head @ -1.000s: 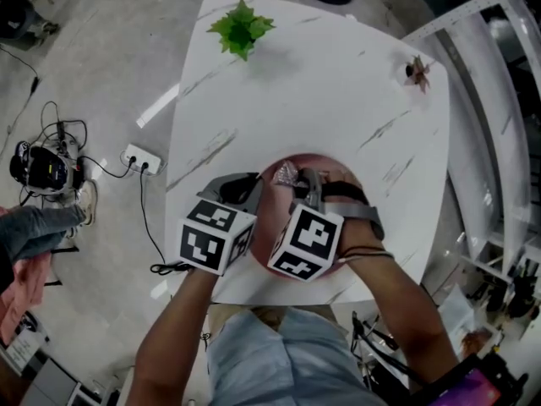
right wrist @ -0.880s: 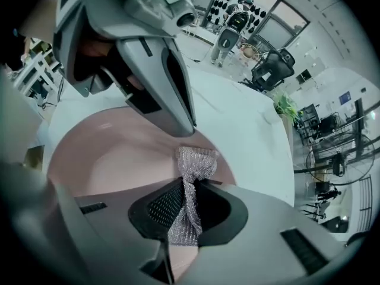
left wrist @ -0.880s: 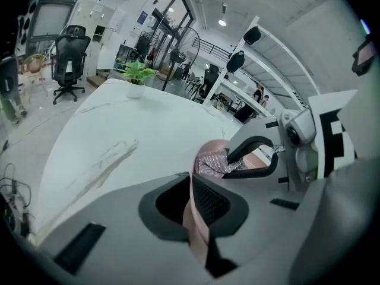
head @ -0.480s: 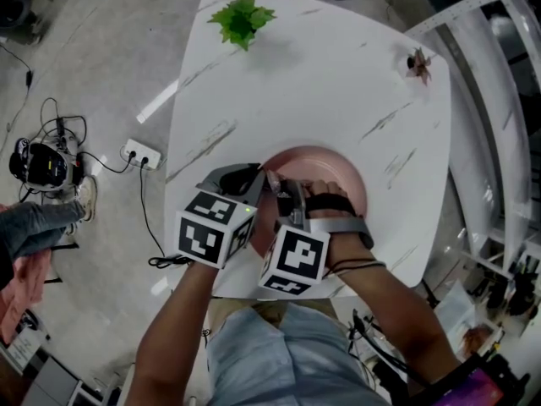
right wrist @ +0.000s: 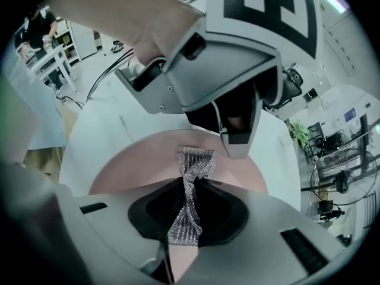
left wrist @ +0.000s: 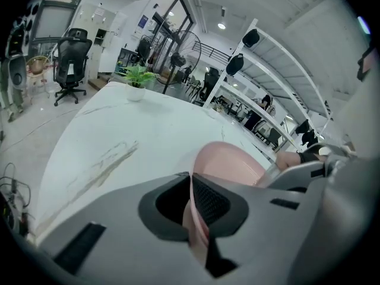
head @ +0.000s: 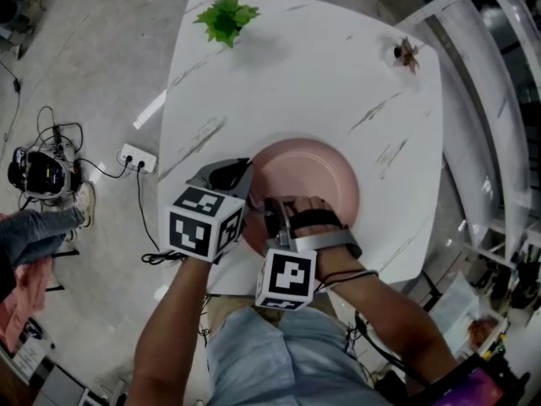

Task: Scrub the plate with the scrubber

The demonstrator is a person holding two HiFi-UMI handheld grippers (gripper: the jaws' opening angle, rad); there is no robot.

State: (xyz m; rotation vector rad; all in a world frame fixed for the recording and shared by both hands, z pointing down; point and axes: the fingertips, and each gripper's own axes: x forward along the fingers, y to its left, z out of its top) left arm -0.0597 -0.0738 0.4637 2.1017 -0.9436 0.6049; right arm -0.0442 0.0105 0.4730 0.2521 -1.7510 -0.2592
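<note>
Jaws of right gripper (right wrist: 185, 196) around scrubber (right wrist: 196, 162), over plate (right wrist: 127, 165).

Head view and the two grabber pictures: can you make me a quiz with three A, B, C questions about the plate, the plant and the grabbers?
1. Where does the small green leafy plant stand?
A. Near a far corner of the white marbled table
B. On a shelf
C. On the floor

2. What colour is the round plate?
A. Blue
B. Pink
C. Yellow

3. What is the right gripper doing?
A. Open and empty
B. Shut on the silvery mesh scrubber
C. Shut on a cable

Answers:
1 A: the head view shows it at the table's far left corner.
2 B: every view shows it pink.
3 B: the right gripper view shows the mesh pinched between its jaws, over the plate.
</note>
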